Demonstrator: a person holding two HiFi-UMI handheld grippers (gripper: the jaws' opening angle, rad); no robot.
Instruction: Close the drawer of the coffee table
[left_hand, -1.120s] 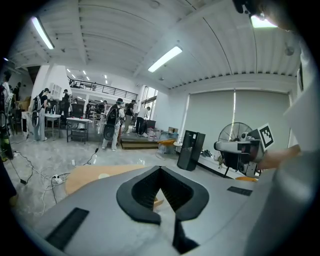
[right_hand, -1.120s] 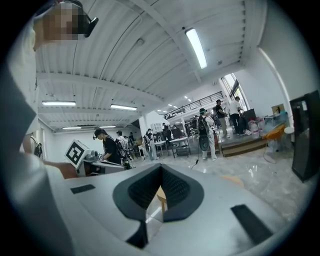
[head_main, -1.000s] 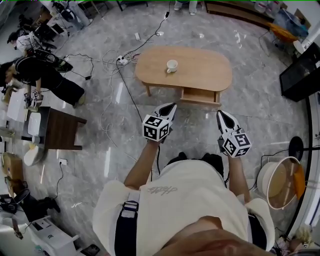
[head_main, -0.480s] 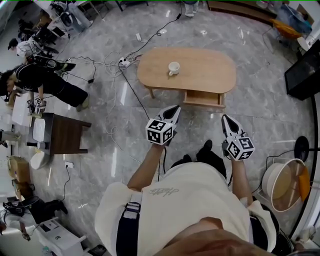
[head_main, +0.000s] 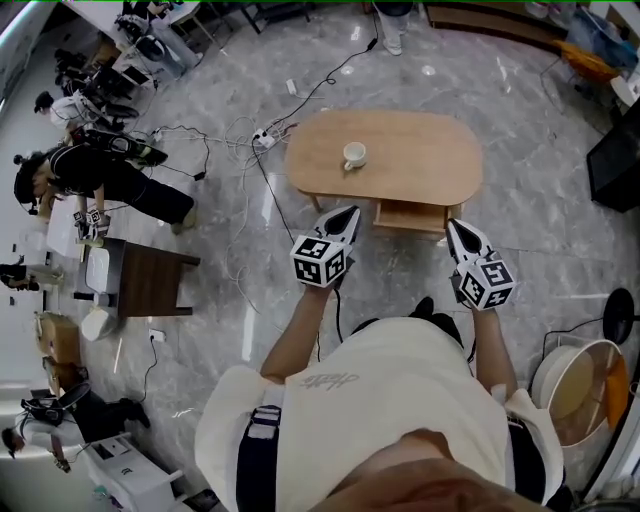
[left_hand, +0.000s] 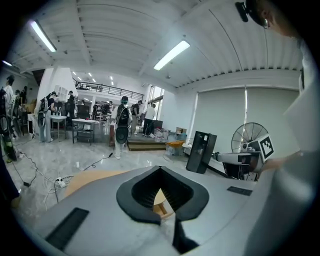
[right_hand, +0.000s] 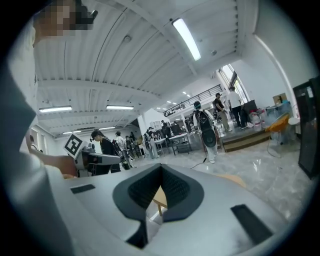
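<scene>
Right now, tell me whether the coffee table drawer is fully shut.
No, the drawer juts out past the front edge of the coffee table.

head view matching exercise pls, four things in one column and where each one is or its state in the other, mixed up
1 cup
2 drawer
3 dark side table
4 power strip

A pulled out on the near side of the coffee table
B lying on the floor close to the coffee table's end
C on the coffee table's top
D standing well apart, at the view's left

Pairs: 1-C, 2-A, 3-D, 4-B
</scene>
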